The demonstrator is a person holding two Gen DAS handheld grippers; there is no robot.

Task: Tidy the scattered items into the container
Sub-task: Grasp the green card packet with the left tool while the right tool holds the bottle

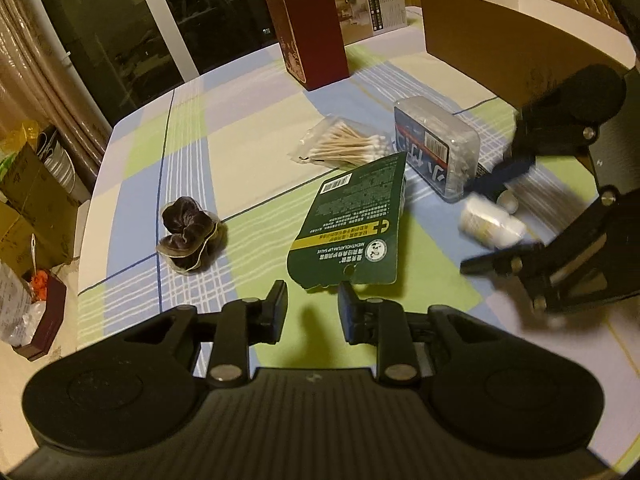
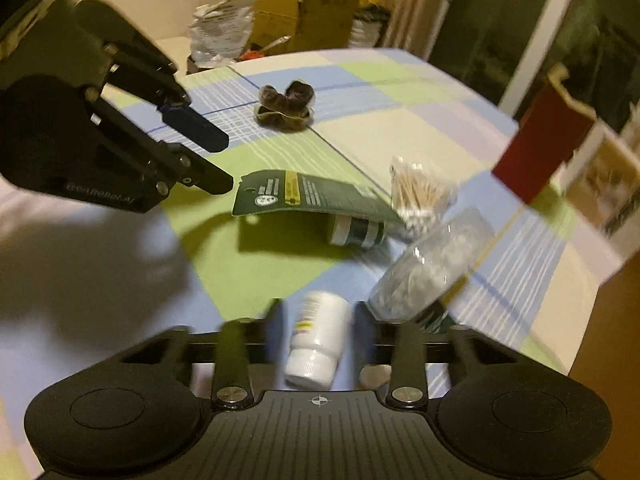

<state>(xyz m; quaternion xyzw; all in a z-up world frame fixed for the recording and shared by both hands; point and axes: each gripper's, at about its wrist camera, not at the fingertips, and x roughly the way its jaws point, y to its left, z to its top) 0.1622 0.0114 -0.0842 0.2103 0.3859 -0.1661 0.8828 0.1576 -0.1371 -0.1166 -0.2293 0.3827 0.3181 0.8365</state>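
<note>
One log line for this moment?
right fingers: around small white plastic bottle | left fingers: empty | brown cardboard box: waiting

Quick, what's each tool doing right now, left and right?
Left tool: open, nothing between its fingers.
Right tool: around the white bottle; too blurred to tell if it grips.

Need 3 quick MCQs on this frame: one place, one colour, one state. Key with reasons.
1. Where is the white bottle?
A on the floor
B between the right gripper fingers
C on a chair

2. What colour is the scrunchie?
A dark brown
B white
C bright red

3. What is between the left gripper fingers?
A a pen
B a spoon
C nothing

Key:
1 B: the right wrist view shows the bottle between the two fingers.
2 A: it reads dark brown in both views.
3 C: the gap shows only tablecloth.
</note>
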